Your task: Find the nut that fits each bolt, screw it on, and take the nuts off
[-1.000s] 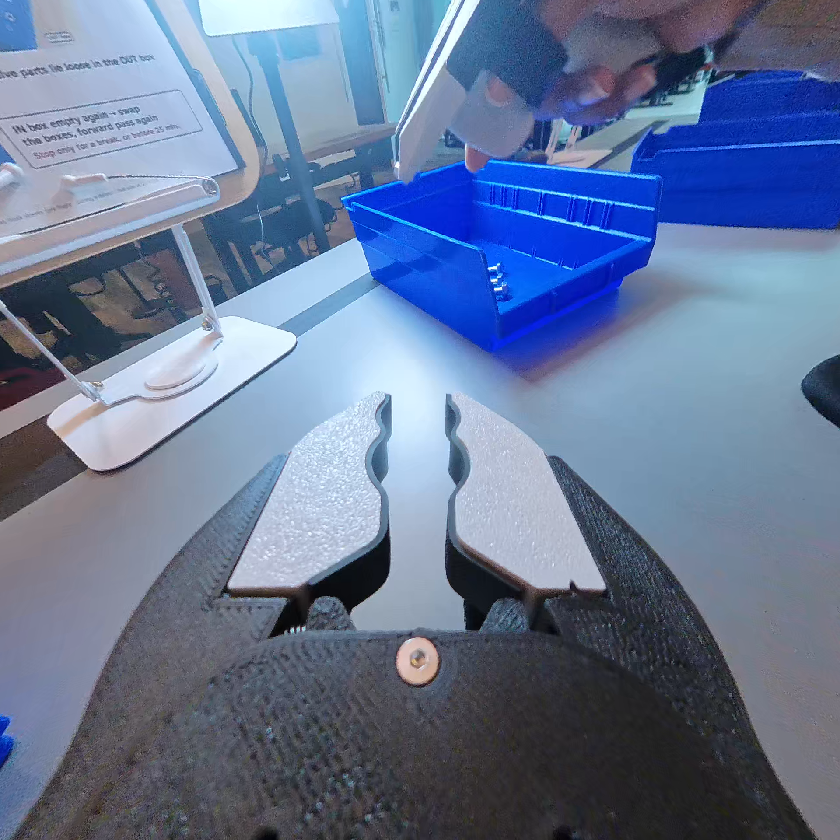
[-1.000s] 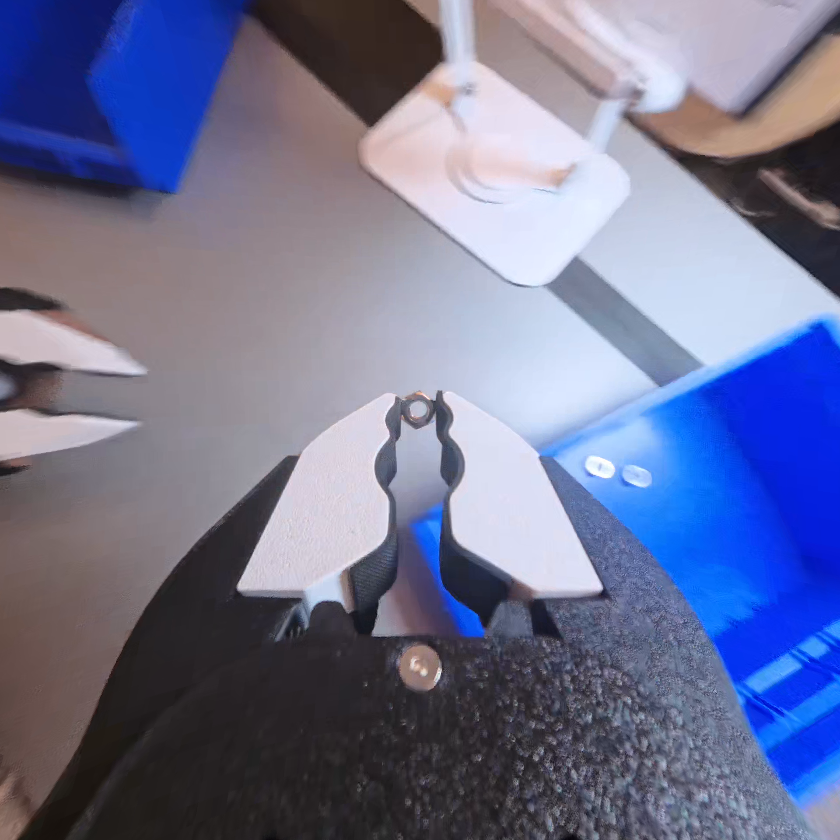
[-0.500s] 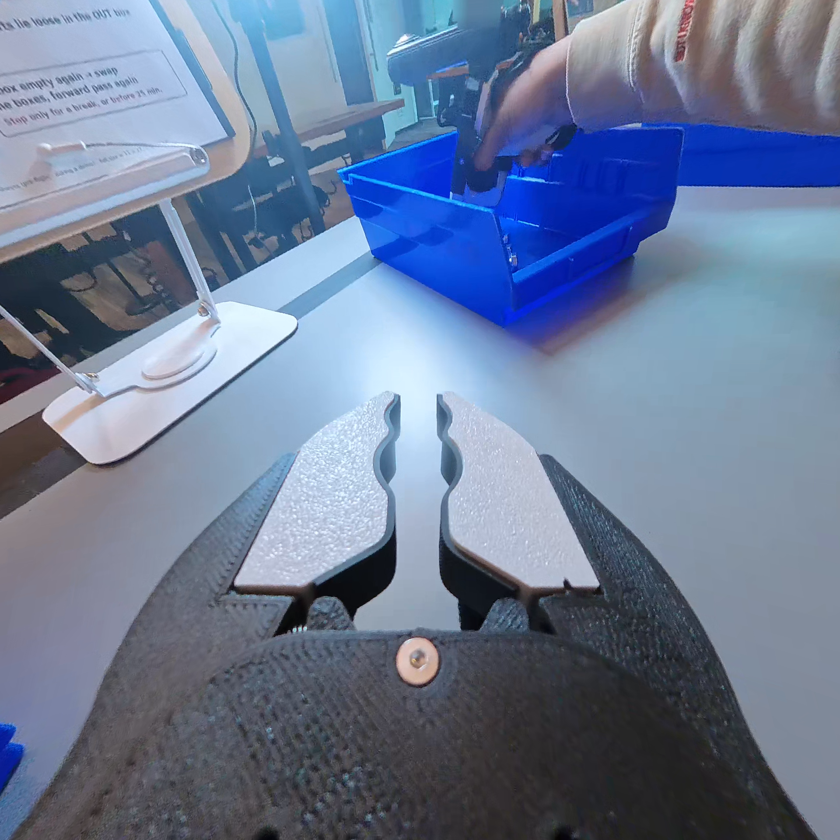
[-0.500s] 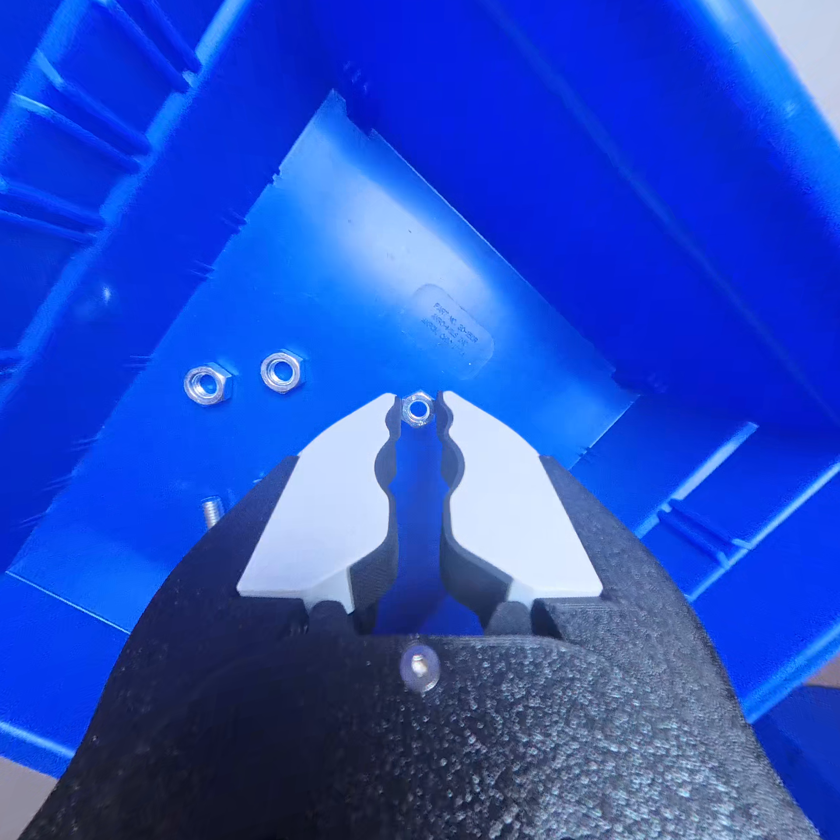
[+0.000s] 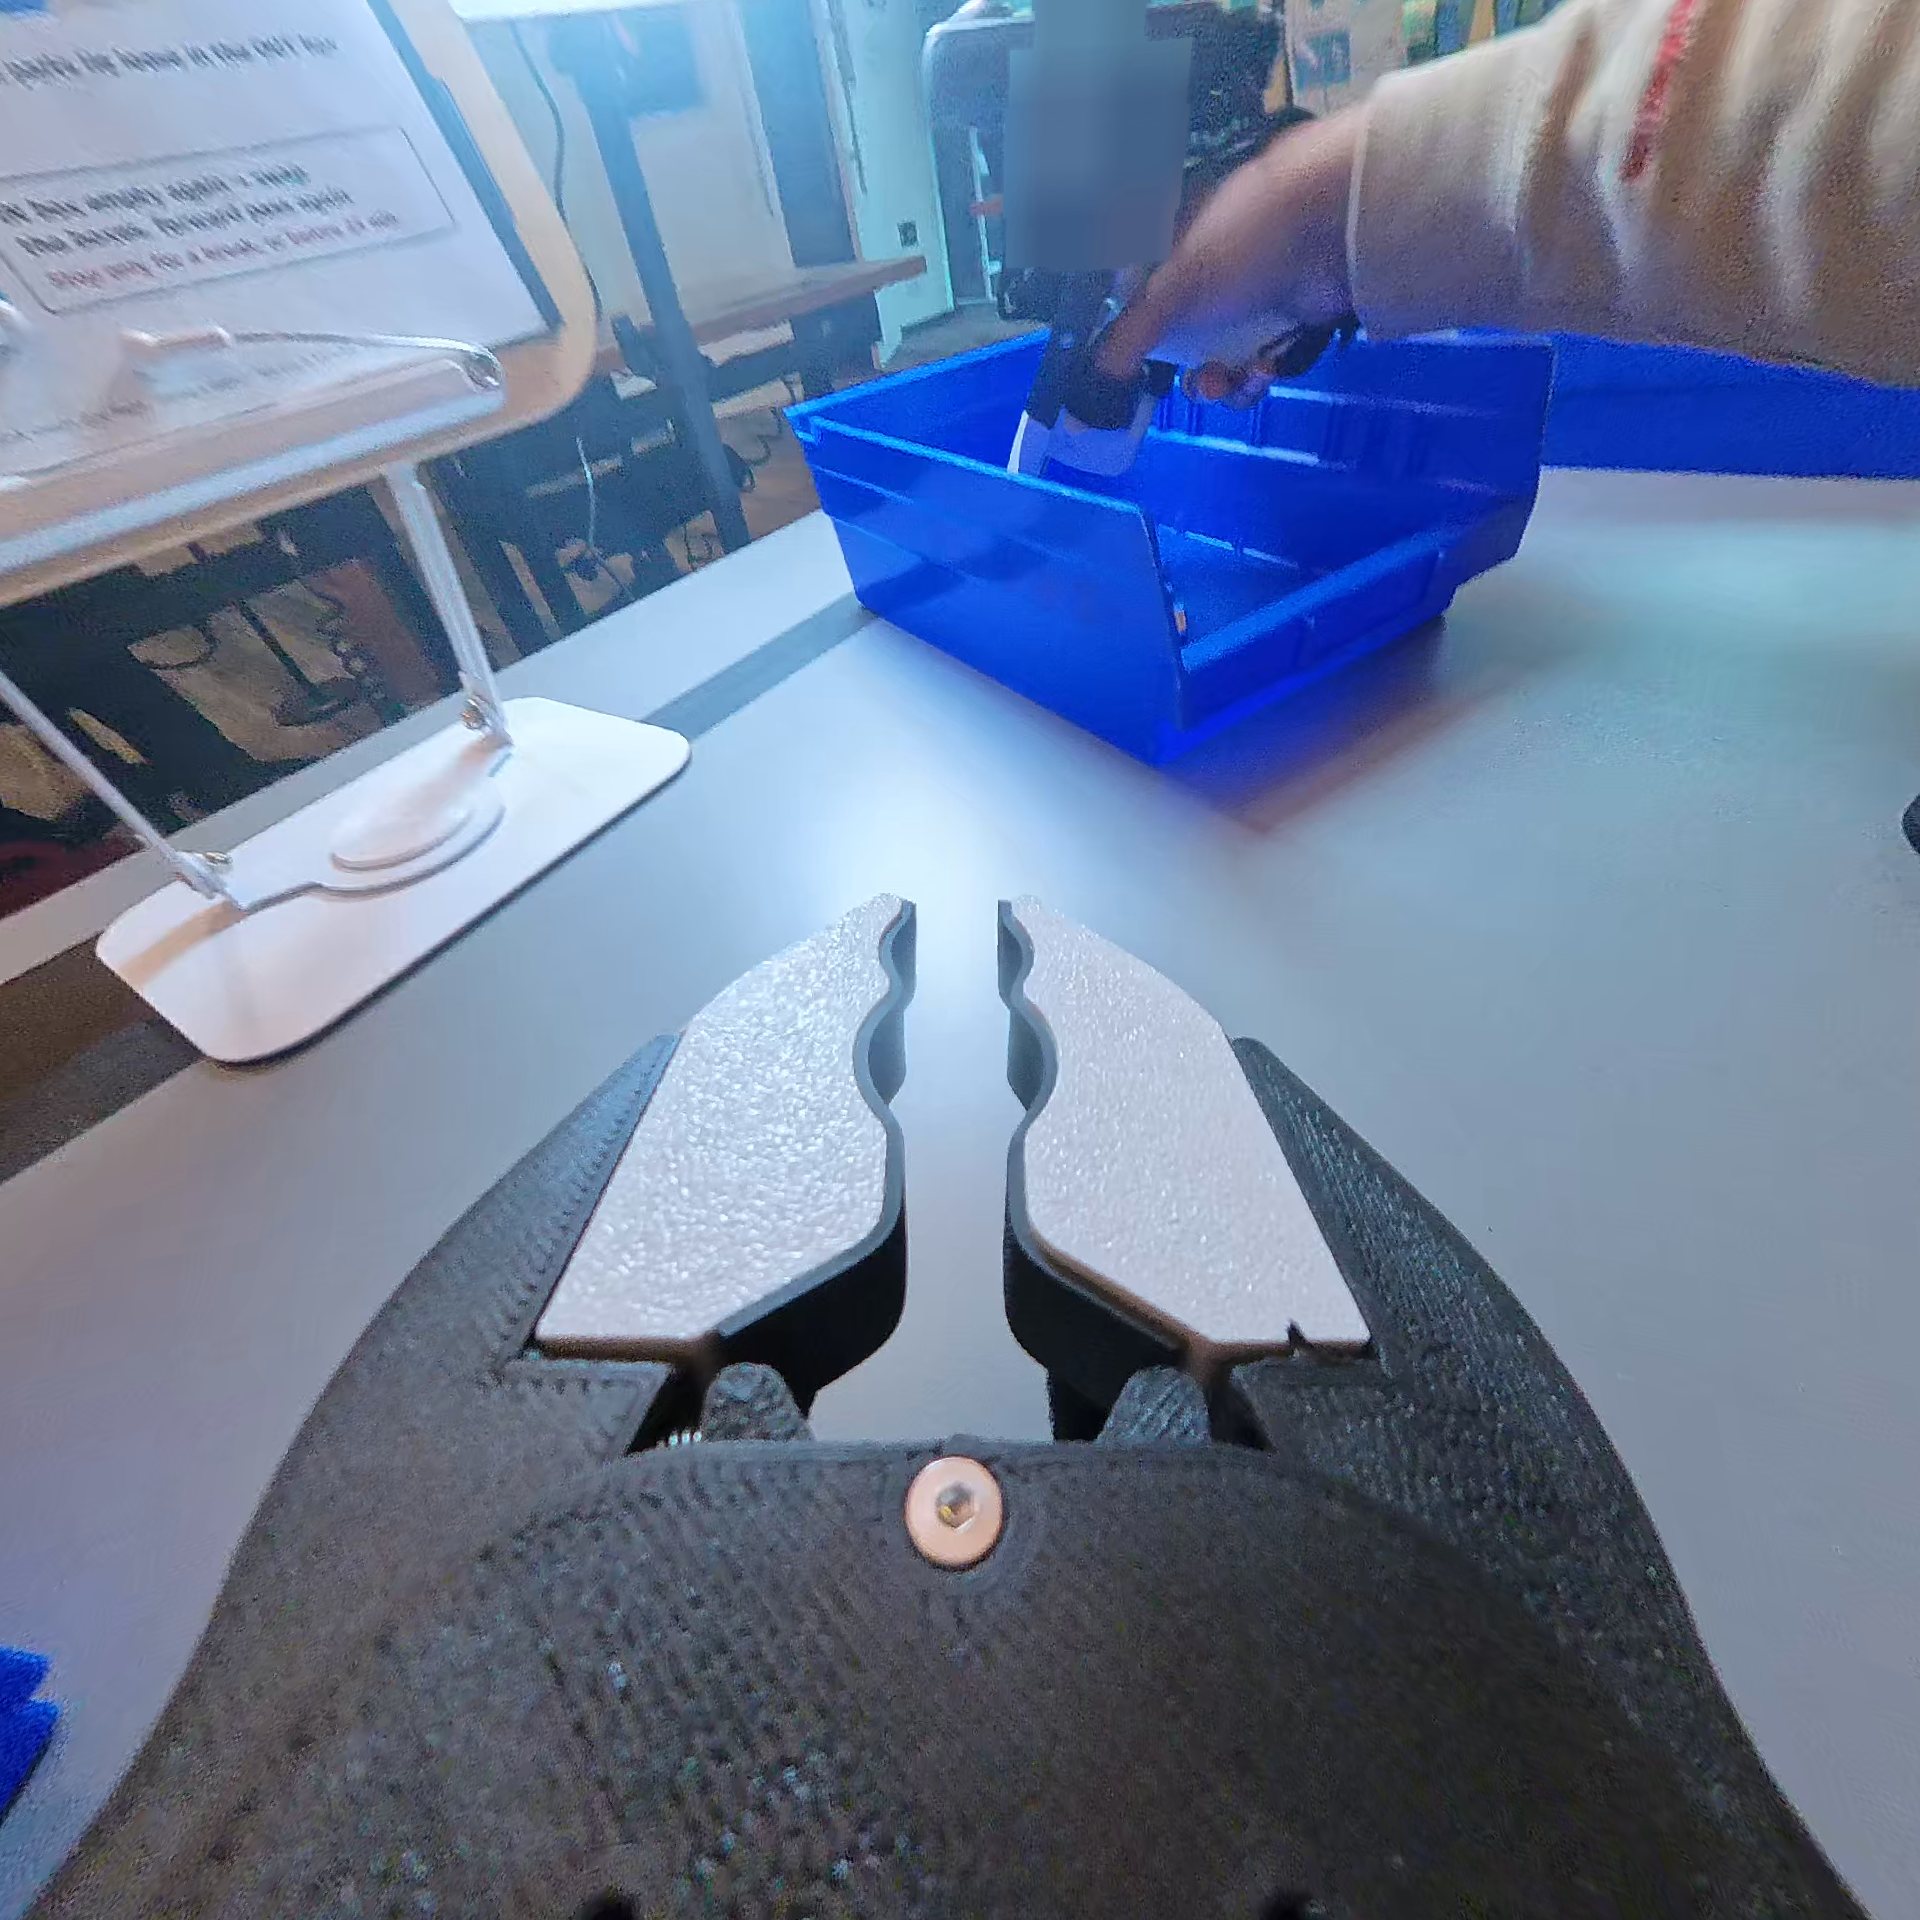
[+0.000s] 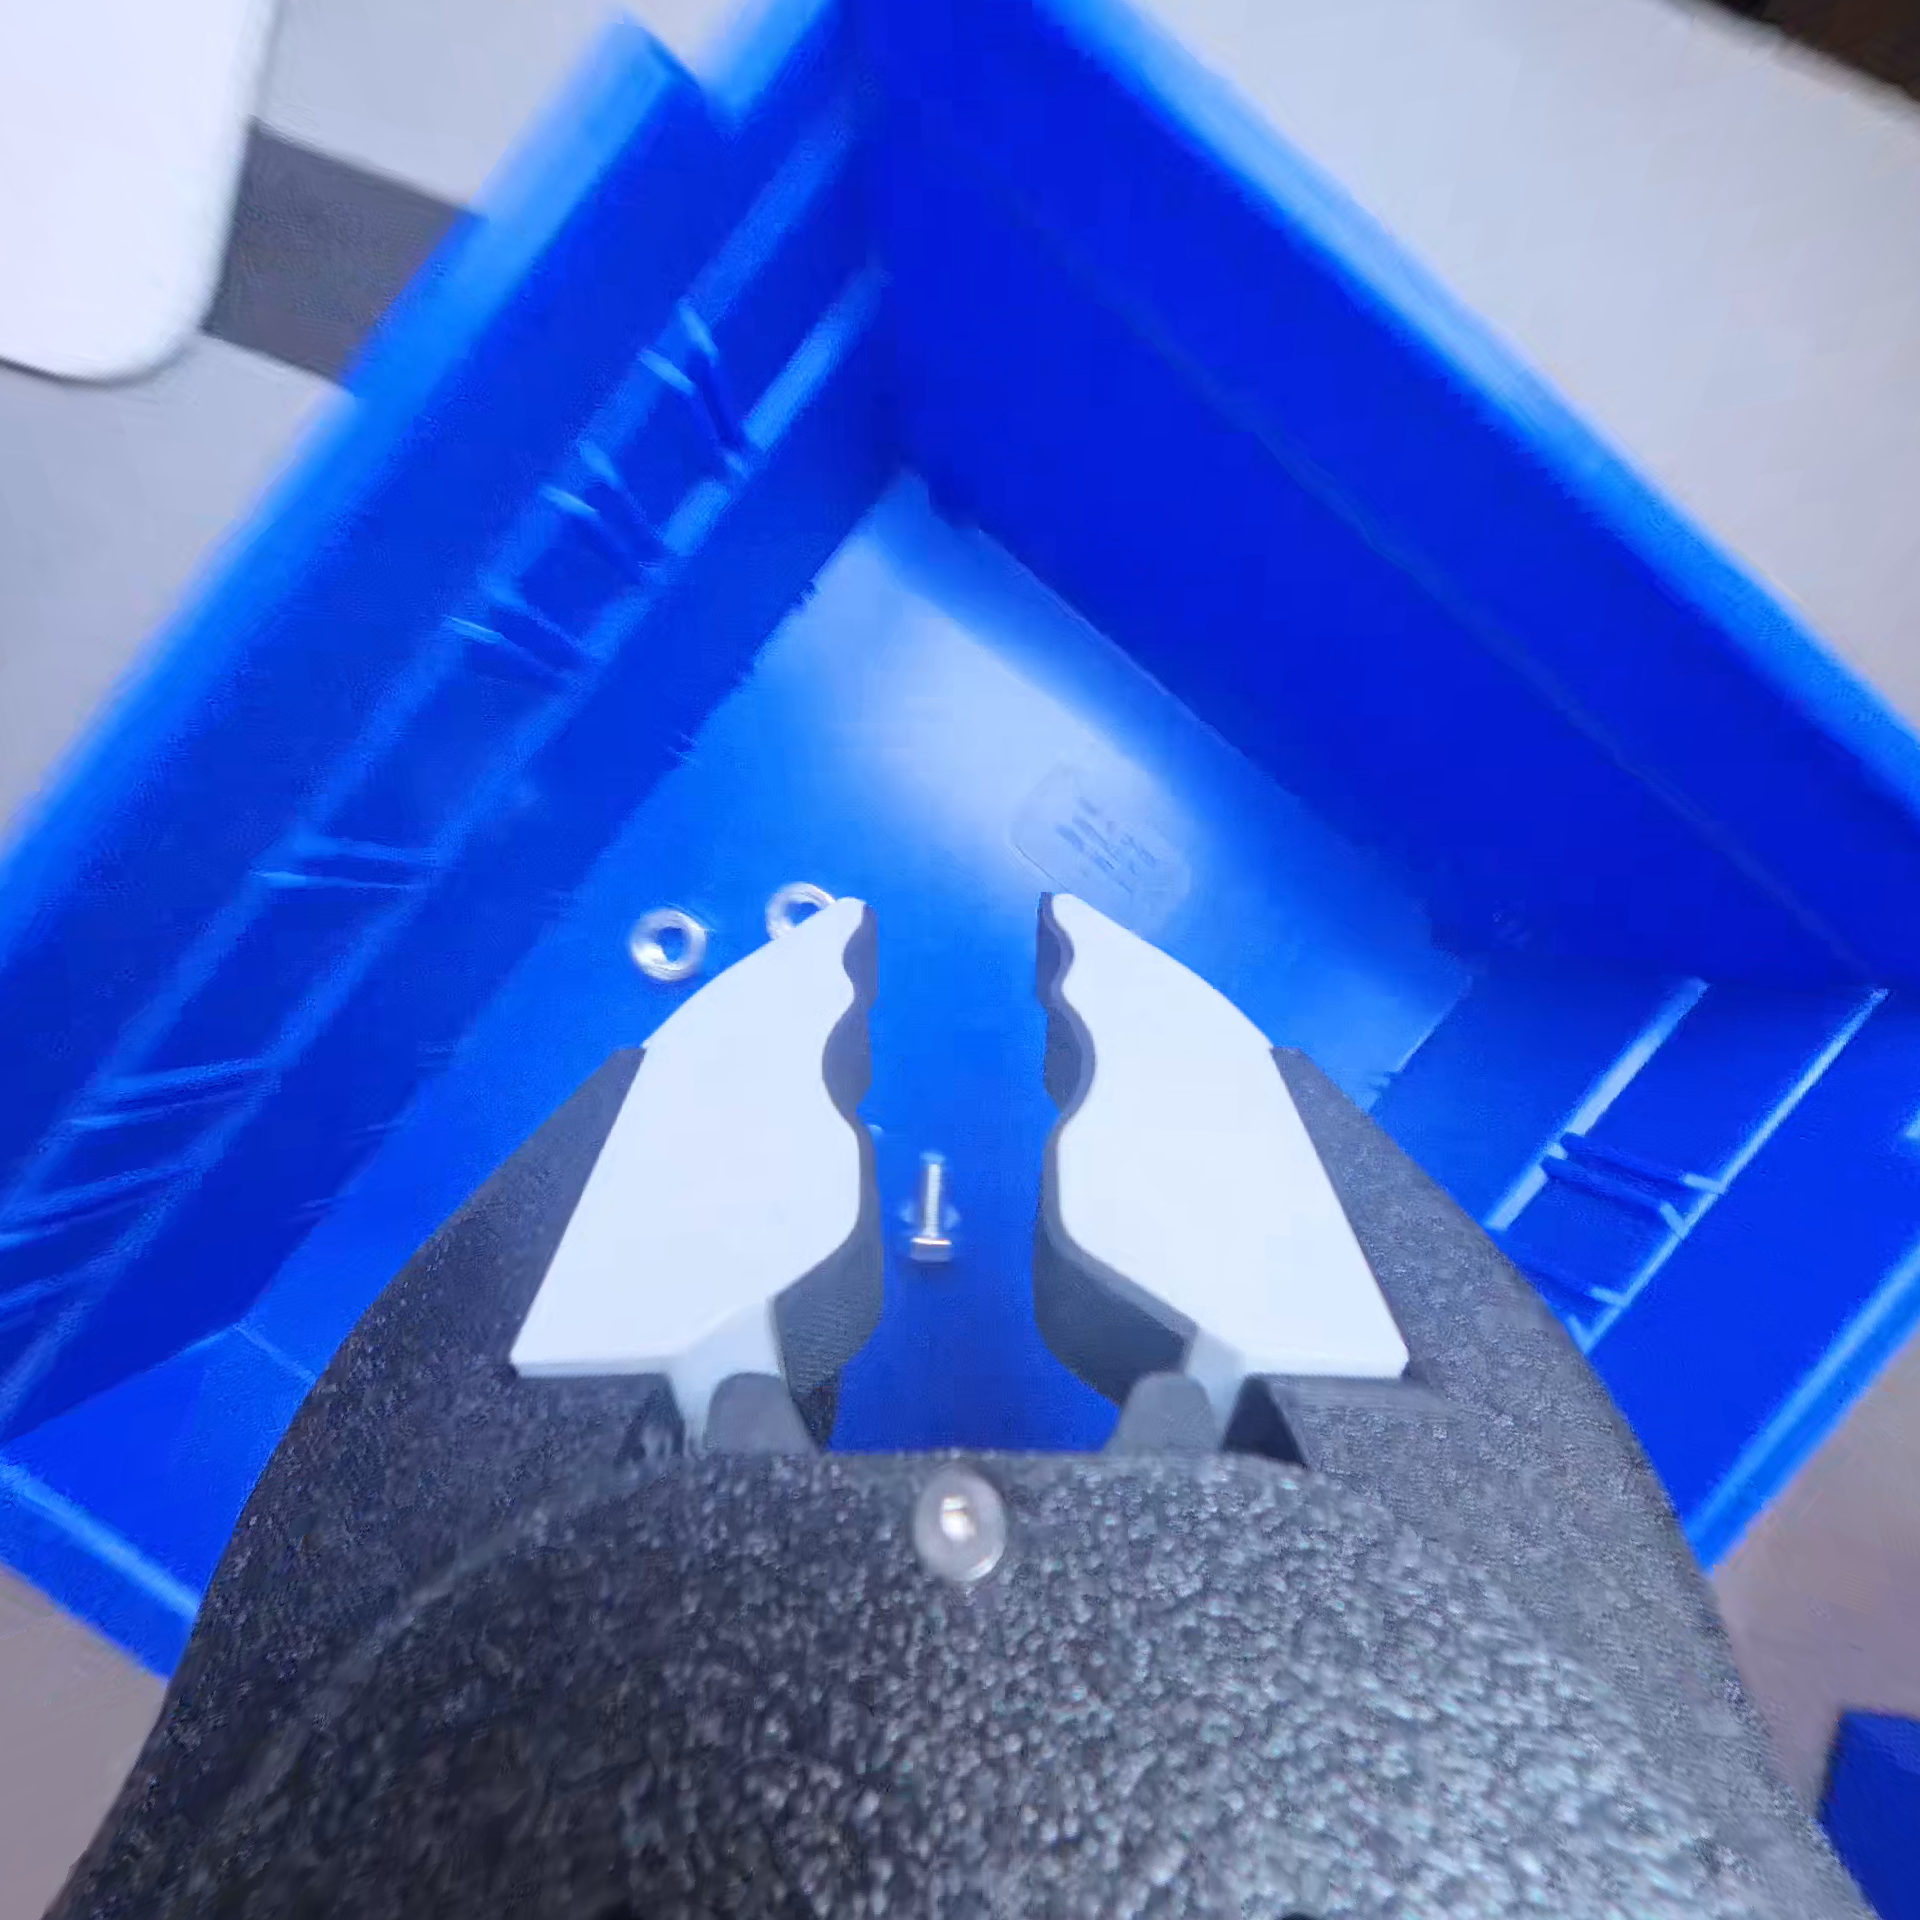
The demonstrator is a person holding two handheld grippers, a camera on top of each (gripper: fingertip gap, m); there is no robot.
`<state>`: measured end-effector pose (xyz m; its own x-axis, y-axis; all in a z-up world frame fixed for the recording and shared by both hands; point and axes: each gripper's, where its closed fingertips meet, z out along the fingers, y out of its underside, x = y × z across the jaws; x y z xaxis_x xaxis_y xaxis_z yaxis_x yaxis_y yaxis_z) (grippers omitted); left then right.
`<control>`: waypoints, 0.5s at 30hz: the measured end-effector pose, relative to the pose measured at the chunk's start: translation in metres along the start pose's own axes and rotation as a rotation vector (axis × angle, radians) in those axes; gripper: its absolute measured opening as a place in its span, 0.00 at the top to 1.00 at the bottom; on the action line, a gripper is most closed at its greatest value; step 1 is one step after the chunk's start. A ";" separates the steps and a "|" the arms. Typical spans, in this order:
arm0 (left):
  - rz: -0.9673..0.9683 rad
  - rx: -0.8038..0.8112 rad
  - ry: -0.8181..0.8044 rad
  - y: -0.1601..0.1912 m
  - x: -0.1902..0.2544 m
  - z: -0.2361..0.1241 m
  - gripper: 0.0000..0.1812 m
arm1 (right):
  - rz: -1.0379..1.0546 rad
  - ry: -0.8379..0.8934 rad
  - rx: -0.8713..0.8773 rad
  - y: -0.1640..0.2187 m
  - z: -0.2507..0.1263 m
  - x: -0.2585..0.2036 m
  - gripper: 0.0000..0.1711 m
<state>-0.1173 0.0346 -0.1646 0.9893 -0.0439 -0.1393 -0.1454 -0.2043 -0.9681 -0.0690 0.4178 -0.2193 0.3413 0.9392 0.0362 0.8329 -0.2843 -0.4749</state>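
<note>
Right gripper (image 6: 954,914) wide, empty above bolt (image 6: 928,1210): tiny, stiff, slippery steel, best pinched across shank; left gripper (image 5: 956,920) narrow, empty.

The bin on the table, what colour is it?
The bin is bright blue, best seen in the right wrist view.

Black textured tongs (image 5: 956,914) with wavy-edged white fingers (image 5: 748,1132), copper-coloured screw (image 5: 954,1524); sleeve (image 5: 1621,177) seemingly cream.
</note>
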 end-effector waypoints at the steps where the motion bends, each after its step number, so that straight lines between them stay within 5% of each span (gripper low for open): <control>1: -0.008 0.022 -0.013 -0.005 -0.005 -0.003 0.92 | -0.005 -0.024 0.096 -0.013 -0.016 -0.011 0.83; 5: -0.032 0.113 -0.137 -0.028 -0.048 -0.025 0.92 | -0.105 -0.150 0.512 -0.041 -0.103 -0.081 0.83; 9: -0.059 0.152 -0.356 -0.045 -0.120 -0.068 0.95 | -0.167 -0.303 0.766 -0.009 -0.176 -0.162 0.84; 15: -0.271 -0.103 -0.504 -0.015 -0.231 -0.134 0.94 | -0.207 -0.457 0.797 0.075 -0.183 -0.236 0.84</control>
<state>-0.3456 -0.0830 -0.0903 0.8724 0.4888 0.0041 0.1380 -0.2383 -0.9613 -0.0077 0.1402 -0.1027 -0.1252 0.9888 -0.0809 0.2567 -0.0465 -0.9654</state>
